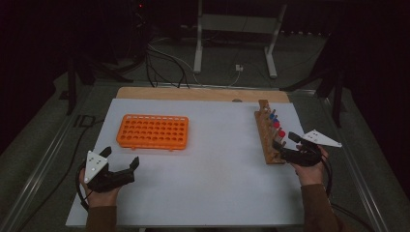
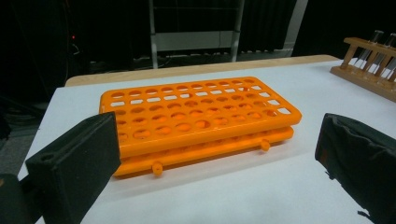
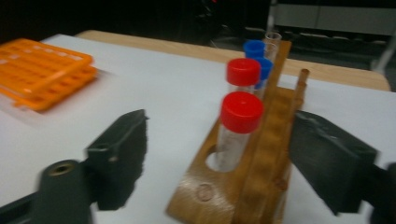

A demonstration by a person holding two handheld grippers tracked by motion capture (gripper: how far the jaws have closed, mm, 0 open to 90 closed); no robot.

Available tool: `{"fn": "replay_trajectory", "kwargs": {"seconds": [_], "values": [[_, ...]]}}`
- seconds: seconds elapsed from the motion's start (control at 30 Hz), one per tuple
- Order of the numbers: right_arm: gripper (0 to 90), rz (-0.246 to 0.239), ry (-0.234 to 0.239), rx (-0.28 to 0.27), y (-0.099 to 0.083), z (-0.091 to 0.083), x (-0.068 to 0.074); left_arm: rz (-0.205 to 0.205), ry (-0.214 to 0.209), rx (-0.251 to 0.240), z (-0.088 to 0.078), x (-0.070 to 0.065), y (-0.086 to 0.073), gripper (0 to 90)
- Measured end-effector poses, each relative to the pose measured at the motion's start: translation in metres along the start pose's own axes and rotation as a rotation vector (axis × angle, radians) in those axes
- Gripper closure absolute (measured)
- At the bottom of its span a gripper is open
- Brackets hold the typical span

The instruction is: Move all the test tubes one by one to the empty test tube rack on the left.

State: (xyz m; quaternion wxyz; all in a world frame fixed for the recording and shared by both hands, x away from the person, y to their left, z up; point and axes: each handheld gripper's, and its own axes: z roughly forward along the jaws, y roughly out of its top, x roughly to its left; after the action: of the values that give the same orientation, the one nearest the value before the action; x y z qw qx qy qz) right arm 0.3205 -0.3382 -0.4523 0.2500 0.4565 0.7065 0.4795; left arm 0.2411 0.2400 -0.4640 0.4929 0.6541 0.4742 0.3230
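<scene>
In the high view the right gripper (image 1: 286,140) sits at the near end of the wooden test-tube rack (image 1: 267,137), which stands on the right side of the white desk (image 1: 212,169); its fingers straddle that end of the rack, though the view is too small to tell whether they touch it. The capped tubes in the rack show as small red and blue dots. The left gripper (image 1: 121,158) rests near the desk's front left, its fingers spread apart with nothing between them, pointing toward the orange tube rack (image 1: 153,131), which lies apart from it farther back. In the left gripper view the two fingers (image 2: 77,161) stand wide and released at the lower corners, both cut off by the frame, and the orange tube rack (image 2: 198,119) lies ahead between them without touching either; the wooden test-tube rack (image 2: 369,70) is cropped at the right edge. In the right gripper view, which is blurred, the nearest red-capped tube (image 3: 238,128) stands upright in the wooden test-tube rack (image 3: 247,177), between the fingers (image 3: 119,156). The fingers are apart and press on nothing; the left one stands clear of the rack, while the right one lies just beside its far rail, contact unclear. A second red-capped tube (image 3: 243,74) and blue-capped tubes (image 3: 256,51) stand behind, partly hidden.
</scene>
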Motion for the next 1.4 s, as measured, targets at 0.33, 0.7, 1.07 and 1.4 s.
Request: {"fn": "replay_trajectory", "kwargs": {"seconds": [0.33, 0.7, 1.07, 1.4], "values": [[50.4, -0.012, -0.066, 0.050, -0.002, 0.014, -0.003, -0.002, 0.000, 0.003, 0.001, 0.000, 0.000, 0.7], [73.1, 0.017, -0.032, 0.065, -0.003, 0.022, -0.003, 0.002, -0.001, 0.011, 0.003, -0.001, -0.001, 0.7], [74.1, -0.003, -0.045, 0.060, 0.000, 0.020, -0.001, 0.006, -0.002, 0.019, 0.004, -0.001, -0.001, 0.7], [74.3, -0.028, -0.052, 0.044, 0.010, 0.014, 0.003, 0.011, -0.005, 0.027, 0.005, -0.002, -0.001, 0.7]]}}
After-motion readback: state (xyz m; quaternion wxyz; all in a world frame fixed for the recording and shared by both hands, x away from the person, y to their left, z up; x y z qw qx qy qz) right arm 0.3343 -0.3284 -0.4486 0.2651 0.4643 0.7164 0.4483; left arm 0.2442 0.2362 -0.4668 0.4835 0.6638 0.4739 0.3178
